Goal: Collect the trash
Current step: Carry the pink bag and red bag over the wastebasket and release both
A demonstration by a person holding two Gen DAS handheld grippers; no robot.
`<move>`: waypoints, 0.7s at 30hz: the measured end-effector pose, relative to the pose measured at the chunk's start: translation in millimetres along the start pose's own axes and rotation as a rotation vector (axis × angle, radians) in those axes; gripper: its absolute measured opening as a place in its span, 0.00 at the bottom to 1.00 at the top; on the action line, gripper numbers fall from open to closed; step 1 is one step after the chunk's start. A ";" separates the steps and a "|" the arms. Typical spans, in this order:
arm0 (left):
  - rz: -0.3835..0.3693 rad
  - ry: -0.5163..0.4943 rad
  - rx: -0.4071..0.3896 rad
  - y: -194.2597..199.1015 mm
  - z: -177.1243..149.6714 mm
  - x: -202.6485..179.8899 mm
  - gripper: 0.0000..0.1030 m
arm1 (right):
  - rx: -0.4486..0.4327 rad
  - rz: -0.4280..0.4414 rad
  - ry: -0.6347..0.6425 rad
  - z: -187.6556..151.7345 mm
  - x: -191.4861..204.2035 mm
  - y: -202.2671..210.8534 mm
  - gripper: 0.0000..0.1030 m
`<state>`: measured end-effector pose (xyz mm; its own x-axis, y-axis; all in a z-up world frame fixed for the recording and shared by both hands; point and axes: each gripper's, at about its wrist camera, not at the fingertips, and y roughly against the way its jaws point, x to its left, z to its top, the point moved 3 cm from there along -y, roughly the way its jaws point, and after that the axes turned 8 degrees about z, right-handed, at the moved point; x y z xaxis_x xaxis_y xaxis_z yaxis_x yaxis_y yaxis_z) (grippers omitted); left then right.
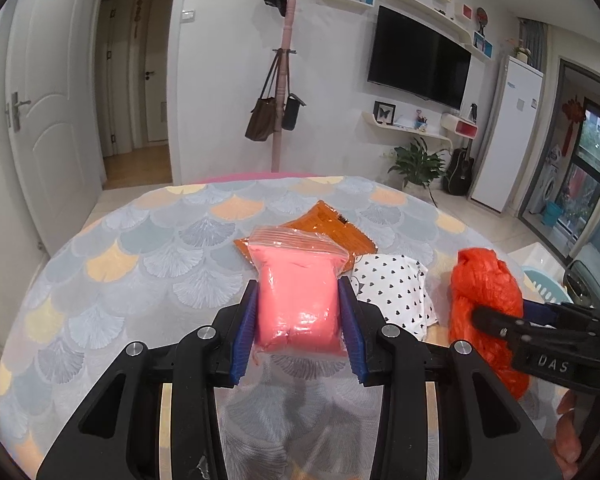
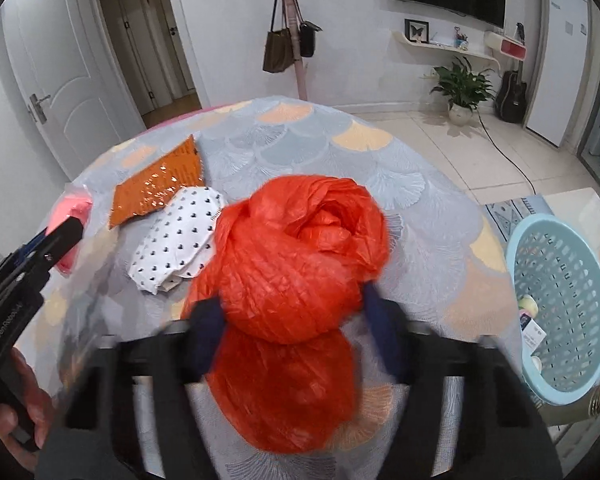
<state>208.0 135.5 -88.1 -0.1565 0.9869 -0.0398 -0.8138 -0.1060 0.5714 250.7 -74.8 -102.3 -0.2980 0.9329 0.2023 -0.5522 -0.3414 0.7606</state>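
My left gripper (image 1: 298,316) is shut on a pink clay-filled zip bag (image 1: 296,292), held just above the table; the bag also shows in the right wrist view (image 2: 74,212). My right gripper (image 2: 296,320) is shut on a crumpled orange-red plastic bag (image 2: 296,264), which also shows at the right of the left wrist view (image 1: 484,304). An orange foil wrapper (image 1: 332,232) and a white heart-print pouch (image 1: 396,292) lie on the table beyond; both also show in the right wrist view, the wrapper (image 2: 160,184) and the pouch (image 2: 176,236).
The round table has a scallop-pattern cloth (image 1: 140,264). A light-blue plastic basket (image 2: 560,312) with small items stands on a white surface at the right. A coat rack (image 1: 284,80), potted plant (image 1: 418,164) and guitar stand beyond.
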 end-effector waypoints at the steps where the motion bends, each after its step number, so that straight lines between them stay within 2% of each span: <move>1: 0.002 -0.007 -0.010 1.6 0.2 -1.9 0.36 | -0.008 0.004 -0.001 -0.1 -0.2 2.1 0.43; 3: -0.010 -0.022 -0.031 6.2 2.9 -8.5 0.36 | -0.047 0.026 -0.003 0.2 -0.8 11.5 0.42; 6: -0.067 -0.033 -0.051 18.5 7.5 -22.1 0.36 | -0.115 0.020 0.010 0.7 -3.5 34.0 0.42; 12: -0.236 -0.084 -0.097 52.1 19.1 -66.2 0.36 | -0.245 -0.032 0.009 10.7 -24.5 95.2 0.42; 15: -0.318 -0.108 -0.114 65.4 27.1 -95.6 0.36 | -0.291 -0.066 -0.037 12.5 -48.6 122.4 0.42; 18: -0.361 -0.143 -0.124 70.4 31.0 -124.5 0.36 | -0.322 -0.092 -0.094 10.0 -79.9 143.8 0.42; 21: -0.422 -0.151 -0.100 68.5 33.1 -149.6 0.36 | -0.334 -0.168 -0.152 5.8 -117.4 159.4 0.42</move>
<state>194.1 -15.4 -15.8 0.2776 0.9521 -0.1282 -0.8401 0.3054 0.4482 202.2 -238.0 -1.2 -0.0773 0.9767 0.2002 -0.8138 -0.1779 0.5533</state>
